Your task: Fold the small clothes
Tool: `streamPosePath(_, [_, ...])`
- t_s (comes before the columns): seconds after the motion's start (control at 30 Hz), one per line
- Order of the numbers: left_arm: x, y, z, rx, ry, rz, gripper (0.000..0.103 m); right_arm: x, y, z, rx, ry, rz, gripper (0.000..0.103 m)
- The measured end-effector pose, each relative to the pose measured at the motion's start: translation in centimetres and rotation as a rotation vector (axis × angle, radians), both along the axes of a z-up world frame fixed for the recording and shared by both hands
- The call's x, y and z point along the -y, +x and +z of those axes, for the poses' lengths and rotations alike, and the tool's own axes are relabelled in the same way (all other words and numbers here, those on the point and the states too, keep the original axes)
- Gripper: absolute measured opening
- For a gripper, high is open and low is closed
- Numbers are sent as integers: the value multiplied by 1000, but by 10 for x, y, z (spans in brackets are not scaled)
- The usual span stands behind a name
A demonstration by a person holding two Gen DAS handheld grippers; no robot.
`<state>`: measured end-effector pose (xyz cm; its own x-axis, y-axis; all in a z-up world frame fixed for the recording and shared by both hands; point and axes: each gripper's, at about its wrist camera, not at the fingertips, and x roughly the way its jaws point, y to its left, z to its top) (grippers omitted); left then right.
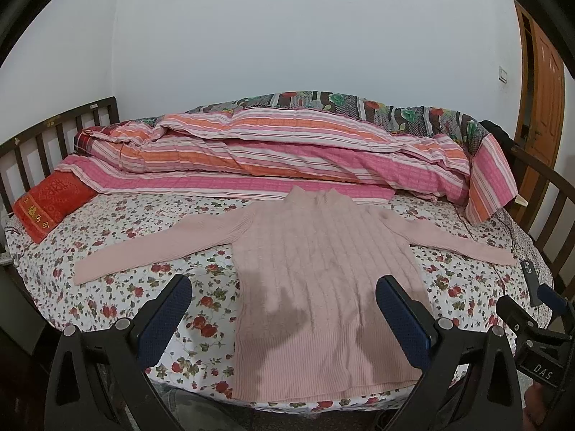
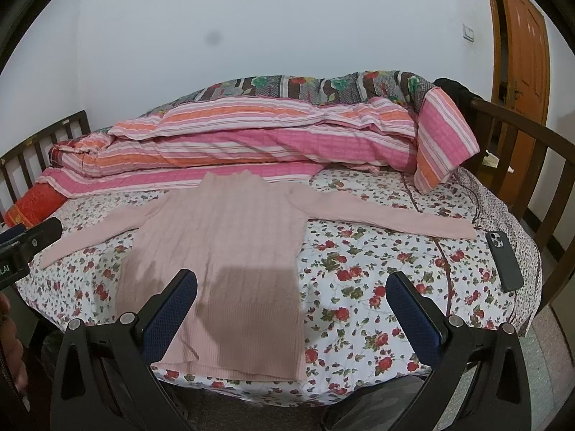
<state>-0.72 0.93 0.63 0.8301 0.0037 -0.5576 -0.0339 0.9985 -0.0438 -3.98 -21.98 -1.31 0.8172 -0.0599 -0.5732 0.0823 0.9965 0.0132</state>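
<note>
A pink ribbed sweater (image 1: 316,269) lies flat on the flowered bed sheet (image 1: 151,237), collar toward the wall, both sleeves spread out sideways. My left gripper (image 1: 284,294) hovers open above the sweater's lower body, nothing between its blue pads. In the right wrist view the same sweater (image 2: 222,237) lies left of centre. My right gripper (image 2: 293,287) is open over the sweater's lower right edge and the sheet (image 2: 377,269), holding nothing. The right gripper's body also shows at the left wrist view's right edge, and the left gripper's at the right wrist view's left edge.
A striped pink and orange quilt (image 1: 273,158) is piled along the wall side of the bed. A red pillow (image 1: 50,208) sits at the left. A dark phone (image 2: 503,260) lies by the right sleeve's end. Wooden bed rails (image 2: 521,165) frame both ends; a wooden door (image 2: 521,43) stands at right.
</note>
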Motion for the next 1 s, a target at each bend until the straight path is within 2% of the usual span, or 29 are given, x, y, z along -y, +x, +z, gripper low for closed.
streamPosePath(0.7, [-1, -2, 4, 11, 5, -14, 103, -6, -3, 1, 6, 12, 9, 103])
streamPosePath(1.0, [-11, 0, 5, 16, -3, 19, 103, -11, -2, 2, -5, -6, 27, 103])
